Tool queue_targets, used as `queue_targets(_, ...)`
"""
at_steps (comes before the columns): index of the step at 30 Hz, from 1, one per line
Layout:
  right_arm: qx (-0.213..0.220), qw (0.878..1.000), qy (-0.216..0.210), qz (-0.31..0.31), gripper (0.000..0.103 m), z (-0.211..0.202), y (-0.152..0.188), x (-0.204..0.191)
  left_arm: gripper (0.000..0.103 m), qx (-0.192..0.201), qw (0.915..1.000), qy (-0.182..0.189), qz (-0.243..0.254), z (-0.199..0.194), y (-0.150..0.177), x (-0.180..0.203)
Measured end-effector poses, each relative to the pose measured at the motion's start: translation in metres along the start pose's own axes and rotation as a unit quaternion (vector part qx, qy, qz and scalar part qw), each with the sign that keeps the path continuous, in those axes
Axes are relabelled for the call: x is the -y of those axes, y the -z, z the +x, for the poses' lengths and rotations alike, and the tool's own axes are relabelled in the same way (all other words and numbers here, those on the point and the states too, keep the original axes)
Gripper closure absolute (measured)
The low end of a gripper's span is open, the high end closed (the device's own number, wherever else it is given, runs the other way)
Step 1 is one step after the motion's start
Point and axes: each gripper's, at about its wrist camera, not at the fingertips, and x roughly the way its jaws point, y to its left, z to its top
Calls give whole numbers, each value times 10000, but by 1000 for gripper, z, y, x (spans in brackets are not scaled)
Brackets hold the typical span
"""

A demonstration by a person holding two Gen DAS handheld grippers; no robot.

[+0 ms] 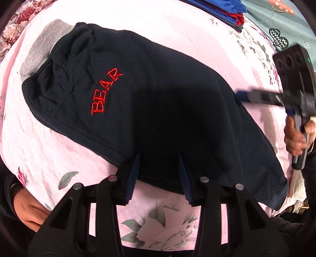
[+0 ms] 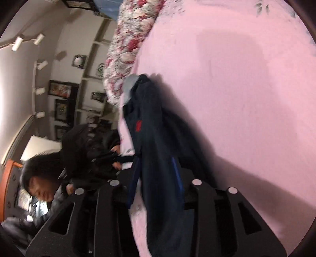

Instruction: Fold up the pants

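Observation:
Dark navy pants (image 1: 150, 102) with a grey waistband (image 1: 41, 49) and red "BEAR" lettering lie across the pink bedsheet (image 1: 177, 33). My left gripper (image 1: 159, 162) has its blue fingers apart, with the near edge of the pants lying between them. My right gripper shows in the left wrist view (image 1: 240, 96), its blue tips pinching the pants' far right edge. In the right wrist view the right gripper (image 2: 156, 164) has pants cloth (image 2: 158, 138) between its fingers, lifted off the sheet.
Folded blue and red clothes (image 1: 227, 9) are stacked at the far edge of the bed. A floral quilt (image 2: 128, 45) lies past the waistband. A person in black (image 2: 79, 150) leans over the bed edge. A teal patterned cloth (image 1: 280, 25) sits at the far right.

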Motion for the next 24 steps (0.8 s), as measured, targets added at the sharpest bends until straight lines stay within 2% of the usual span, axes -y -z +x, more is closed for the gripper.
queue_targets(2, 62, 9993, -221, 286, 66, 4, -10, 6, 63, 2, 10000, 16, -25, -1, 0, -1)
queue_targets(5, 146, 9973, -281, 668, 65, -2, -16, 15, 65, 45, 9996, 115, -257, -5, -1, -8)
queue_targets(6, 180, 9972, -338, 640, 61, -9, -15, 16, 70, 70, 9994, 93, -313, -9, 0, -13)
queue_targets(10, -233, 9982, 62, 553, 60, -11, -6, 25, 70, 234, 9988, -25, -435, -17, -3, -22)
queue_targets(14, -289, 9972, -111, 686, 58, -4, -3, 30, 70, 142, 9991, -90, -377, -12, -3, -25)
queue_targets(17, -268, 9949, -336, 908, 58, 1, -5, 34, 70, 173, 9988, 21, -448, -13, -1, -30)
queue_targets(21, -159, 9933, -733, 877, 58, 2, -8, 23, 70, 182, 9986, 82, -495, -13, 1, -34)
queue_targets(24, -445, 9942, -487, 855, 58, 10, -2, 24, 70, 187, 9988, 18, -457, -15, 3, -34)
